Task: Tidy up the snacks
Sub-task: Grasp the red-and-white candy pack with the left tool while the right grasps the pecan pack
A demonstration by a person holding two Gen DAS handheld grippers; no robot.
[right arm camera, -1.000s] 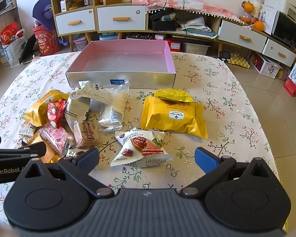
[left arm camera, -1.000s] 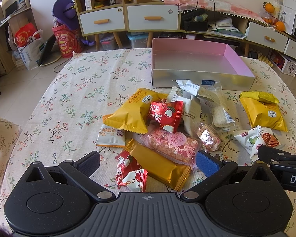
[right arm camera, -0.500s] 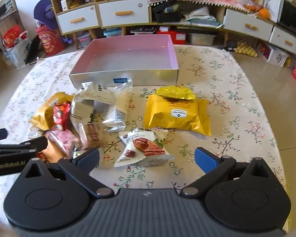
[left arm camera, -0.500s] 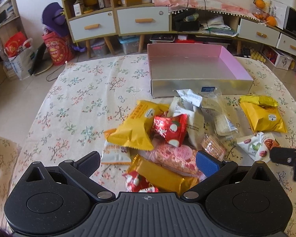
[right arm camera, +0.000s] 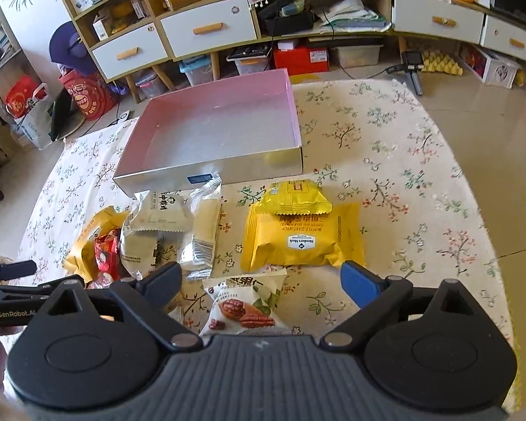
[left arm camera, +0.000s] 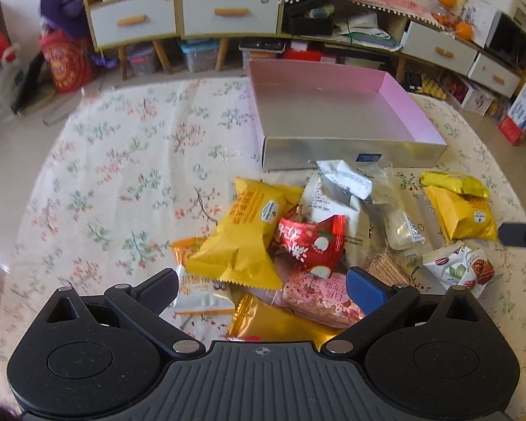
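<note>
1. Flowered tablecloth (right arm camera: 385,133) under everything, cluttered shelves and drawers behind.
2. Right claw (right arm camera: 261,280): spread wide, jaws beginning to close, pads clear of the nut packet (right arm camera: 245,301) lying between them.
3. Left claw (left arm camera: 261,286): spread, gripping nothing, poised over the heap of snacks, pink packet (left arm camera: 319,298) between its fingers.
4. Risks: pinching only a crimped edge and letting the nut packet slip; snagging a neighbour from the overlapping heap; crushing soft cakes; knocking the two claws together, being close.
5. Snacks all outside the pink box (right arm camera: 224,119), bare inside, just beyond them.
6. Readable: "WAFFLE SANDWICH" and "Member's Mark" on the big yellow packet (right arm camera: 301,238); "GenRobot.AI" on the left claw's side; Chinese print elsewhere, mostly too small.
</note>
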